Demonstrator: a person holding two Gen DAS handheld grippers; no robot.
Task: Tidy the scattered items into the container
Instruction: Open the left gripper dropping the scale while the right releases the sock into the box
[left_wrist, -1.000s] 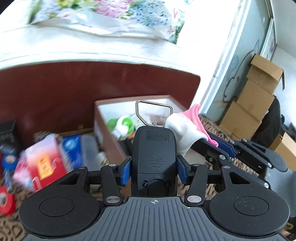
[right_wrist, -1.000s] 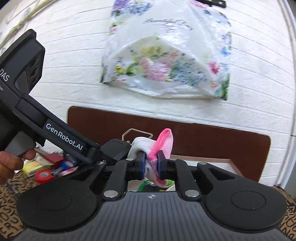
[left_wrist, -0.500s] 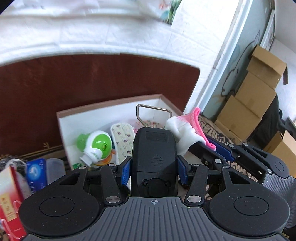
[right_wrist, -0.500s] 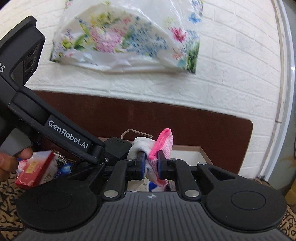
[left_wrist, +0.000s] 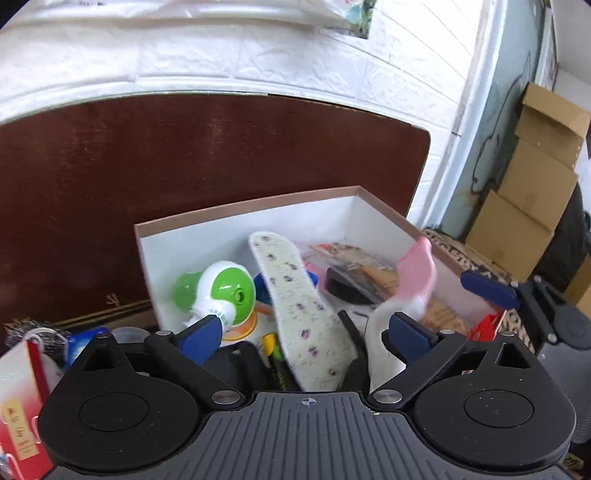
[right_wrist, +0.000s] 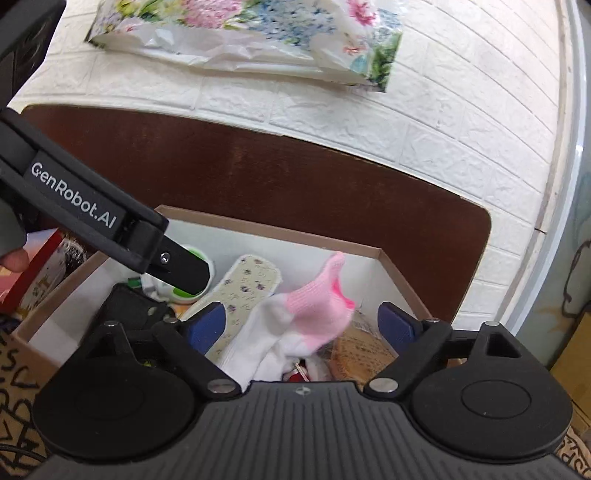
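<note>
A brown cardboard box with white inner walls (left_wrist: 207, 236) (right_wrist: 391, 266) stands against a dark brown board. Both grippers hover over it. My left gripper (left_wrist: 303, 334) is open and empty; a black device (left_wrist: 236, 363) lies in the box just below it (right_wrist: 129, 310). My right gripper (right_wrist: 301, 325) is open; a white and pink sock (right_wrist: 295, 325) is loose between its fingers, dropping into the box (left_wrist: 413, 280). Inside lie a floral insole (left_wrist: 299, 310) (right_wrist: 240, 288), a green and white gadget (left_wrist: 221, 291) and packets (left_wrist: 365, 269).
Left of the box sit a red and white carton (left_wrist: 18, 398) and a blue packet (left_wrist: 79, 343) on a patterned cloth (right_wrist: 14, 373). Cardboard boxes (left_wrist: 532, 206) are stacked at the far right. A floral plastic bag (right_wrist: 251, 33) hangs on the white brick wall.
Both grippers have opened over the box. The black device left my left gripper and lies in the box. The sock left my right gripper and is falling.
</note>
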